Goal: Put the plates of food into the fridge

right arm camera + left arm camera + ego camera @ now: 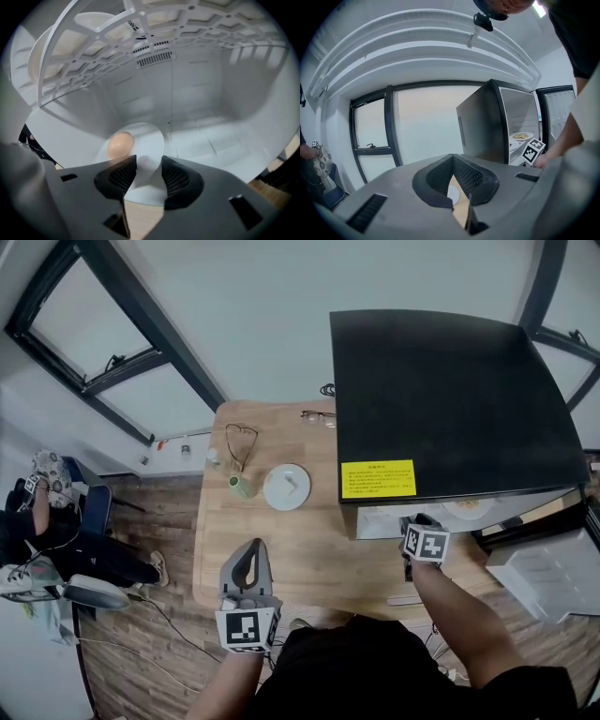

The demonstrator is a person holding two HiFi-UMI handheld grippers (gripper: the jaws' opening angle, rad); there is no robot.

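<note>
A person stocks a tabletop fridge using two hand-held grippers. At left, the left gripper (250, 549) hovers above the near edge of the light wooden table (309, 554). Its jaws are closed together on nothing, and it appears to be waiting its turn. Ahead of it, beside a small green cup (241, 486), lies a round white plate on the table (278, 496) with a pale morsel on it. It sits well short of the black-topped, white-lined fridge (450, 399) and looks to be the next load.

At right, the right gripper (144, 165) reaches into the open fridge. It points down at a round white plate with a tan bun-like ball (151, 140), which rests on the white lower floor near the front lip. The jaws stand wide, with the pads either side of the near rim but not pressing it, so this plate seems to have been delivered.

The head view hides that plate behind the fridge top and shows only the marker cube at the opening. Only the right gripper view reveals it, lying under a white lattice shelf (154, 42). The left gripper view, looking across the table, gives the plainest look at a white dish of noodle-like food (528, 137) on an upper shelf.
</note>
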